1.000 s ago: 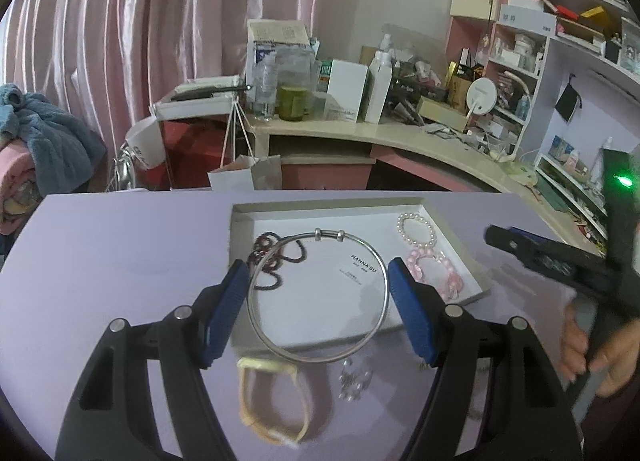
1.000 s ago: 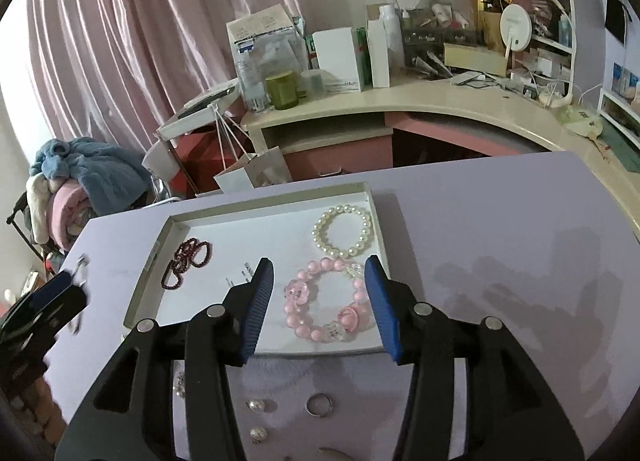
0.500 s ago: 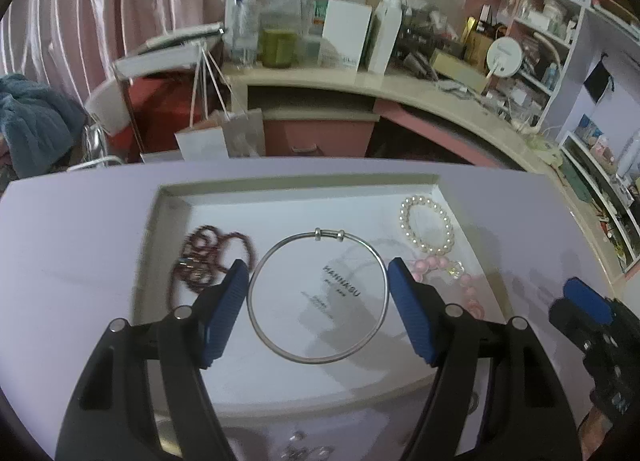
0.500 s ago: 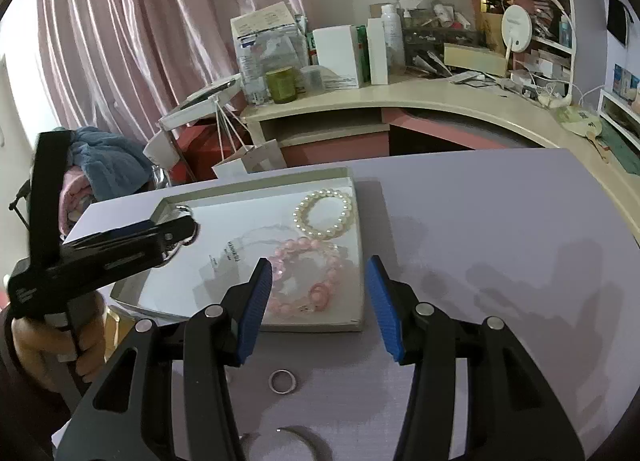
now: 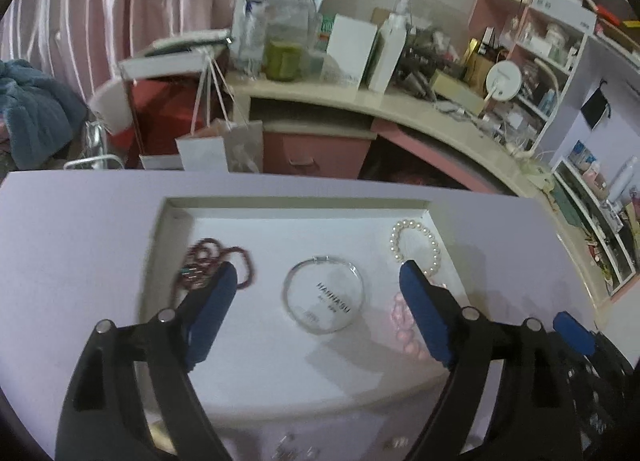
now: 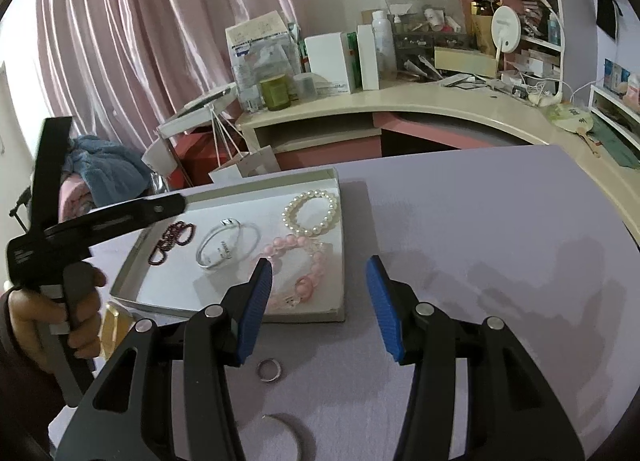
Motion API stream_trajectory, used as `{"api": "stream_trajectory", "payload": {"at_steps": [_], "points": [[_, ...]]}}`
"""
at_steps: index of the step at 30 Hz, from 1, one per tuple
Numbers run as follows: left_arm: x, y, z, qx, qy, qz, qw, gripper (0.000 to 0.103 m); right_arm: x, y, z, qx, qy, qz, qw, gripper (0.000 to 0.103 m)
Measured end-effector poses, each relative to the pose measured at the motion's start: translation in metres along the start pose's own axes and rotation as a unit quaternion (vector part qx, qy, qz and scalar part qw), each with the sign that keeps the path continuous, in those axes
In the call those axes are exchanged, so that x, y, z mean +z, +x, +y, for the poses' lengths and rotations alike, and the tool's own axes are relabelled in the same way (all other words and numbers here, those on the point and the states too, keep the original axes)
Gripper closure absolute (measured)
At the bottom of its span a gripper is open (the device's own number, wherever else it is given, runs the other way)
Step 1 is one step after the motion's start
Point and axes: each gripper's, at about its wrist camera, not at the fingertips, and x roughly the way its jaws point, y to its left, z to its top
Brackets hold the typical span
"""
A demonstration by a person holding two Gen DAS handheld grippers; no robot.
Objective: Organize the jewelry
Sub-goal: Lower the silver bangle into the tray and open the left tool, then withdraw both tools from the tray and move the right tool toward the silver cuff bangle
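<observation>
A white tray [image 5: 280, 393] on the lilac table holds a silver bangle [image 5: 324, 297], a dark red bead string [image 5: 208, 261], a white pearl bracelet [image 5: 416, 245] and a pink bead bracelet [image 5: 404, 331]. My left gripper [image 5: 316, 309] is open and empty above the tray, with the bangle lying flat below. In the right wrist view the tray [image 6: 236, 311], bangle [image 6: 227, 245], pearl bracelet [image 6: 311, 213] and pink bracelet [image 6: 298, 265] show. My right gripper [image 6: 320, 305] is open and empty over the tray's near right corner. The left gripper [image 6: 164, 211] reaches in from the left.
On the table in front of the tray lie a silver ring [image 6: 269, 369], a curved silver piece [image 6: 292, 431], a yellow band [image 6: 114, 327] and small stud earrings [image 5: 296, 449]. A cluttered desk [image 6: 400, 101] and pink curtains stand behind the table.
The left gripper carried the silver bangle over the tray, let it go and rose; the bangle now lies in the tray. The right gripper shifted right and drew back slightly.
</observation>
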Motion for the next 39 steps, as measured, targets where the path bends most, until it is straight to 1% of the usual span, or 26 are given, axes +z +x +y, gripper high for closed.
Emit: {"api": "stream_trajectory", "payload": {"at_steps": [2, 6, 11, 15, 20, 25, 29, 33, 39], "points": [[-0.004, -0.018, 0.006, -0.001, 0.000, -0.011, 0.9999, 0.017, -0.003, -0.008, 0.003, 0.004, -0.001, -0.004, 1.000, 0.052], [-0.022, -0.069, 0.023, 0.001, 0.004, -0.053, 0.9986, 0.012, -0.013, -0.027, 0.009, 0.006, -0.004, -0.016, 1.000, 0.052], [-0.060, -0.128, 0.043, 0.025, 0.019, -0.104, 0.9941, 0.007, -0.026, -0.049, 0.016, 0.006, -0.001, -0.028, 1.000, 0.052], [-0.092, -0.155, 0.059, 0.042, 0.025, -0.121, 0.9914, 0.004, -0.039, -0.062, 0.024, 0.004, -0.004, -0.031, 0.999, 0.052], [-0.122, -0.168, 0.075, 0.052, 0.020, -0.117, 0.9916, 0.003, -0.058, -0.070, 0.034, -0.004, -0.014, -0.027, 1.000, 0.049], [-0.143, -0.172, 0.088, 0.059, 0.011, -0.110, 0.9922, 0.002, -0.078, -0.070, 0.040, -0.013, -0.023, -0.012, 1.000, 0.046], [-0.155, -0.170, 0.090, 0.064, 0.017, -0.107, 0.9920, 0.002, -0.087, -0.068, 0.040, -0.017, -0.025, 0.002, 1.000, 0.044], [-0.163, -0.168, 0.087, 0.067, 0.026, -0.103, 0.9921, 0.002, -0.093, -0.066, 0.043, -0.019, -0.031, 0.012, 0.999, 0.038], [-0.167, -0.165, 0.084, 0.063, 0.030, -0.096, 0.9929, 0.002, -0.102, -0.057, 0.048, -0.020, -0.047, 0.032, 0.998, 0.028]]}}
